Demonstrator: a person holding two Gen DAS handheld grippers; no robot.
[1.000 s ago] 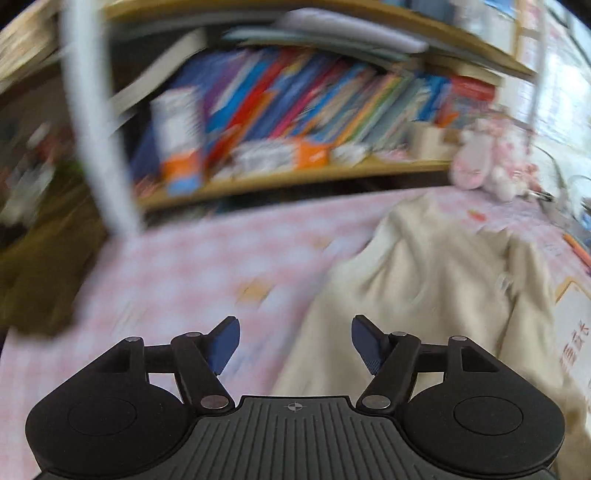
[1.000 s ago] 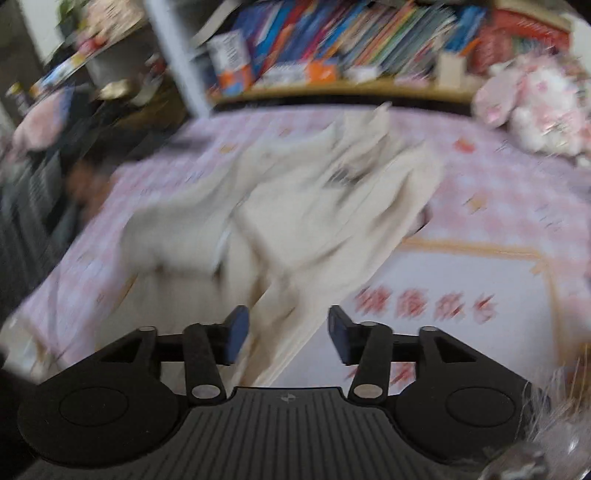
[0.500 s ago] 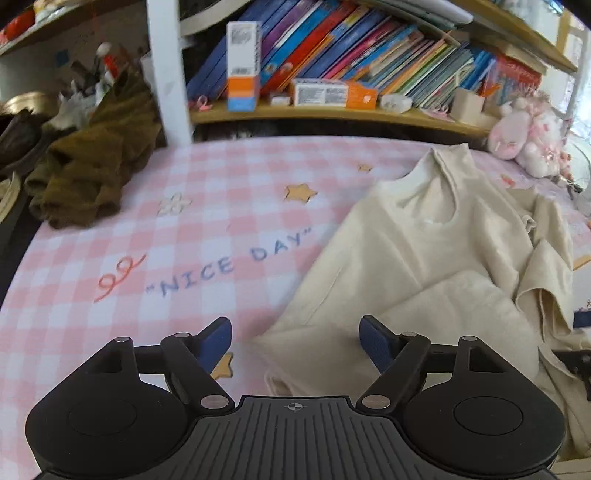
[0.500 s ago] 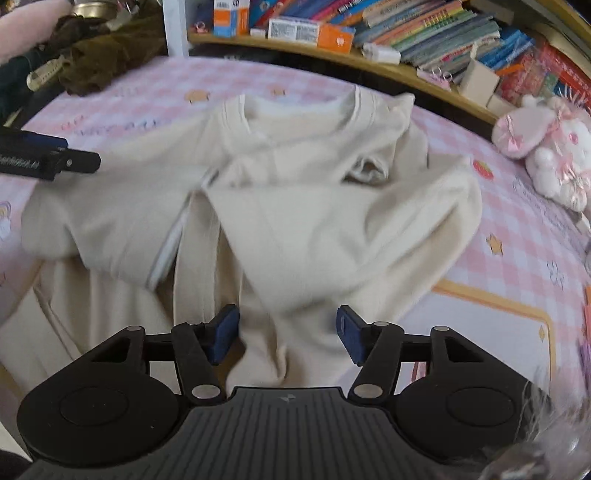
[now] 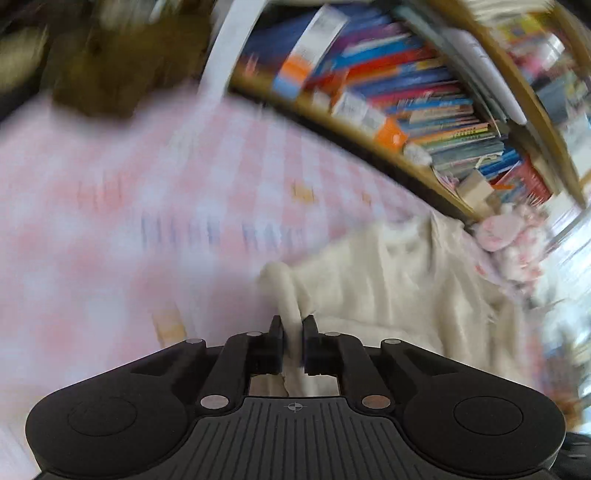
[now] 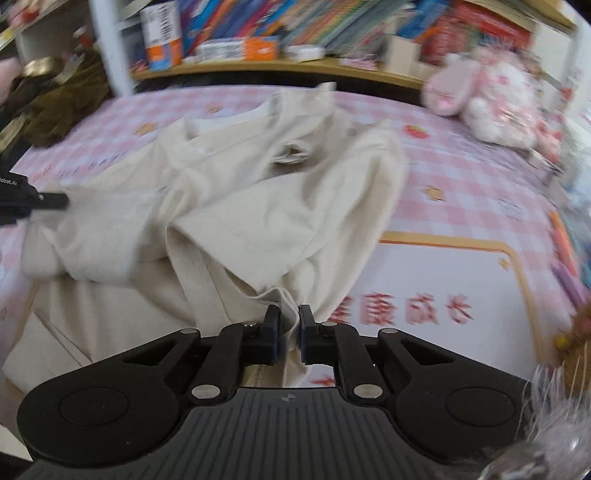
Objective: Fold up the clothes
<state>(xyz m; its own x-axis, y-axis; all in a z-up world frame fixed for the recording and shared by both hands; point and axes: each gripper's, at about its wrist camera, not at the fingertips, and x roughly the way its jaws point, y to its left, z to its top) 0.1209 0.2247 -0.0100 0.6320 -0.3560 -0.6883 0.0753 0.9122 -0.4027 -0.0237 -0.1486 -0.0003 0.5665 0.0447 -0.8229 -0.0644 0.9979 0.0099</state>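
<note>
Clenched on a bunched edge of the cream cotton T-shirt, the left gripper has its two black fingers pinched close with pale cloth squeezed up between them. Its view is badly smeared, so I cannot tell which part of the shirt it holds. In the right wrist view its black tip shows at the left side of the shirt, over the left part of the pink checked tablecloth.

That shirt lies rumpled across the middle of the tablecloth, collar toward the far edge by the wooden bookshelf of coloured books, with one side flopped over itself in loose ridges. It is neither flat nor squared into a packet.

Further right, the right gripper is likewise clamped shut on a pinch of the shirt's near edge, close to the front edge of the surface, beside the white printed mat with an orange border. A pink plush toy sits at the far right corner.

To my eye both ends are gripped for spreading or turning a fold. The next move calls for both grips to travel together, keeping the cloth taut, so the layers land smooth.
</note>
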